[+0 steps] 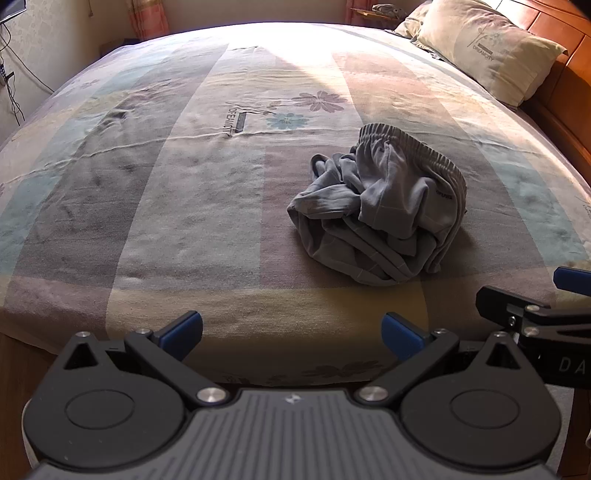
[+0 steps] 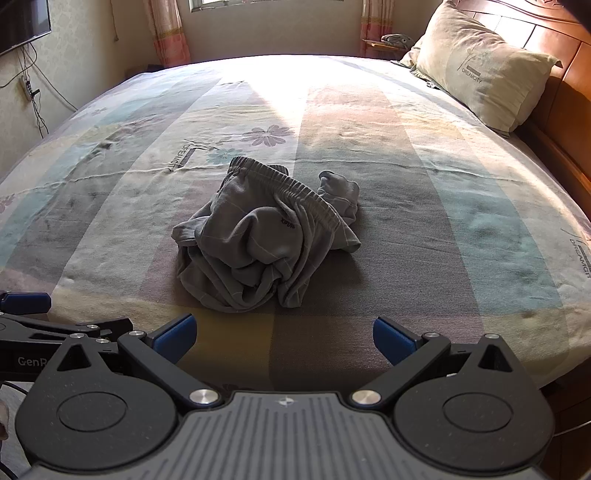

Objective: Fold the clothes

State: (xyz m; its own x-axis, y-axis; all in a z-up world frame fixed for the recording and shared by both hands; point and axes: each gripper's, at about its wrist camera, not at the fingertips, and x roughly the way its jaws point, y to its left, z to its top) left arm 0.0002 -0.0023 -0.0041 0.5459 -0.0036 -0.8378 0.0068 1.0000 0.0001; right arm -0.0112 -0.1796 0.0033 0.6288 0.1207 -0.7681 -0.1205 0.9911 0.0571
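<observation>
- Two grippers are in view, each with two blue-padded fingers. The left gripper (image 1: 291,338) has its jaws spread wide and nothing between them; it hangs over the near edge of the bed.
- The right gripper (image 2: 284,341) is spread just as wide and is likewise empty, also over the near edge.
- The two tools sit side by side: the left wrist view catches the right gripper at its right margin, and the right wrist view catches the left gripper at its left margin.
- One garment lies on the bed: grey shorts (image 2: 258,240), crumpled in a heap, with the elastic waistband on top toward the far side and small dark lettering on the cloth.
- The shorts lie ahead of both tools, apart from them and untouched. From the left gripper they sit forward and to the right; from the right gripper they sit forward and slightly left of centre.
- One bed sheet (image 2: 443,192), striped in pastel bands with printed flowers, covers the mattress, with creases on the left side and bright sunlight at the far end.
- Two pillows are stacked at the far right: the top pillow (image 2: 480,70) leans against the wooden headboard (image 2: 561,96).
- Curtains (image 2: 166,33) hang at the far wall, and a dark screen (image 2: 22,22) with dangling cables is on the left wall.
</observation>
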